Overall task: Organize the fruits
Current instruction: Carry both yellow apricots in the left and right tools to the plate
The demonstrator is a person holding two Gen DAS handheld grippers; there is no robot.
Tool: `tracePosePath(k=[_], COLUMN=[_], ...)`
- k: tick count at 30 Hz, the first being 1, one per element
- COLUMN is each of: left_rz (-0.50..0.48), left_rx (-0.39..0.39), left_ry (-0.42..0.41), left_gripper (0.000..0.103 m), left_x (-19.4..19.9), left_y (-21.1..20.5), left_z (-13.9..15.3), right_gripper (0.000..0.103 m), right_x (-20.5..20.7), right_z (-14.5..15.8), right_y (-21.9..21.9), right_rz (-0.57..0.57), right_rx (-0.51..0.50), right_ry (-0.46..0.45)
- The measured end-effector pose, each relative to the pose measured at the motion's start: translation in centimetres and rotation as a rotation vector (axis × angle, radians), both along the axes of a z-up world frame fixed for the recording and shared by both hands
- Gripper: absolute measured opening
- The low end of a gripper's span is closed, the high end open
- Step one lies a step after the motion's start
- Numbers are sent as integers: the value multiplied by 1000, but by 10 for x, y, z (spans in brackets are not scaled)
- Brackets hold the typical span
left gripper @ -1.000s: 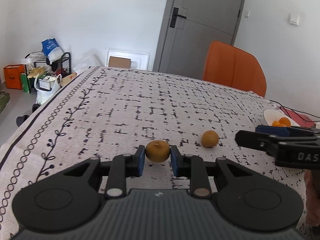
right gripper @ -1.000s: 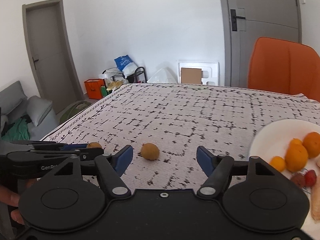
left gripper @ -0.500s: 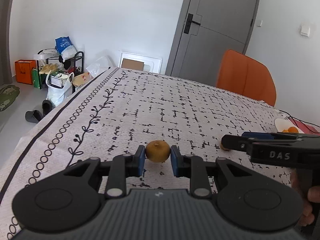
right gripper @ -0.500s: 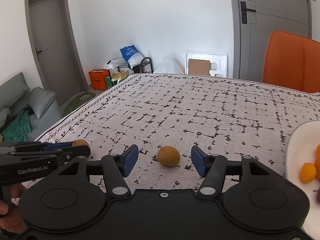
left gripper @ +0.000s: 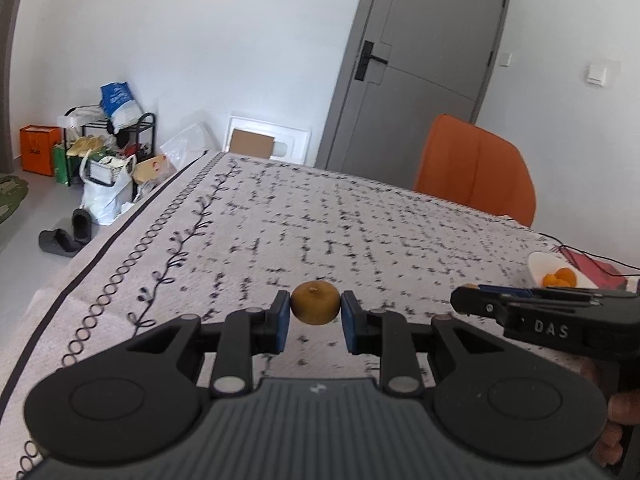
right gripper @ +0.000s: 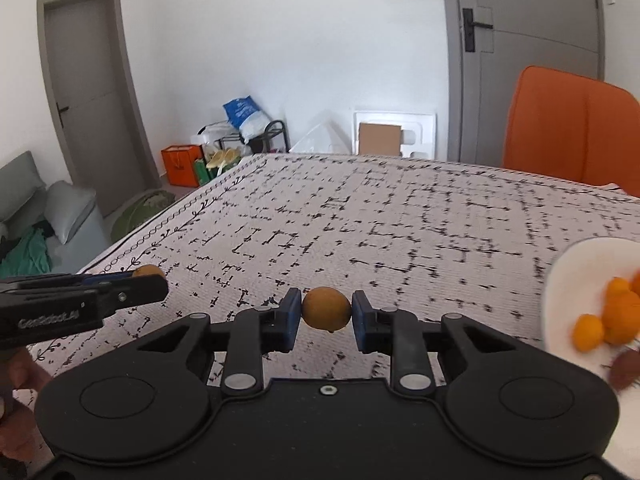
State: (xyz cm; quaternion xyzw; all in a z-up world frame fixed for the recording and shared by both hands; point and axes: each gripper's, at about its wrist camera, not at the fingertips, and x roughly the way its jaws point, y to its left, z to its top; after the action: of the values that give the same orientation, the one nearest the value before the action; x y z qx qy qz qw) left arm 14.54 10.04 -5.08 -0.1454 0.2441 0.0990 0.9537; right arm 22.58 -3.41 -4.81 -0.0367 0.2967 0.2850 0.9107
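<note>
My left gripper (left gripper: 315, 314) is shut on a small round brownish-orange fruit (left gripper: 315, 305) and holds it just above the patterned tablecloth (left gripper: 320, 220). In the right wrist view a second fruit of the same kind (right gripper: 326, 306) sits between the blue pads of my right gripper (right gripper: 326, 314). Its jaws are closing and the pads press on both sides of the fruit. Each gripper shows side-on in the other's view: the right gripper (left gripper: 466, 304) and the left gripper (right gripper: 158, 282) with its fruit (right gripper: 146, 271). A white plate (right gripper: 568, 276) at the right holds small oranges (right gripper: 618, 312).
An orange chair (left gripper: 476, 168) stands at the table's far side. A red flat item with a black cable (left gripper: 592, 266) lies behind the plate (left gripper: 536, 264). The table's left edge drops to a floor with bags, a rack and slippers (left gripper: 64, 236).
My right gripper has moved up to the second fruit and closed from wide open onto it. My left gripper has kept its fruit; its view has swung slightly left.
</note>
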Motion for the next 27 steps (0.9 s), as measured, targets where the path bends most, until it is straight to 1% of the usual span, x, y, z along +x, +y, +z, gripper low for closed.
tracePosePath(k=[14,18,27], left_rz=[-172,-212,-303], left_rx=[-10,-15,6], left_ry=[-37,-39,-30], left_gripper=[26,26,26], left_x=[16,22,35], left_y=[-48,-60,-98], left_z=[12,13,14], right_gripper=[25,26,26], right_x=[-27,-31,-42], right_z=[21,23,22], right_y=[-53,-70,-107], right_rz=[-149,-195,-277], right_rx=[27,36,56], right_ry=[-53,-66,-76])
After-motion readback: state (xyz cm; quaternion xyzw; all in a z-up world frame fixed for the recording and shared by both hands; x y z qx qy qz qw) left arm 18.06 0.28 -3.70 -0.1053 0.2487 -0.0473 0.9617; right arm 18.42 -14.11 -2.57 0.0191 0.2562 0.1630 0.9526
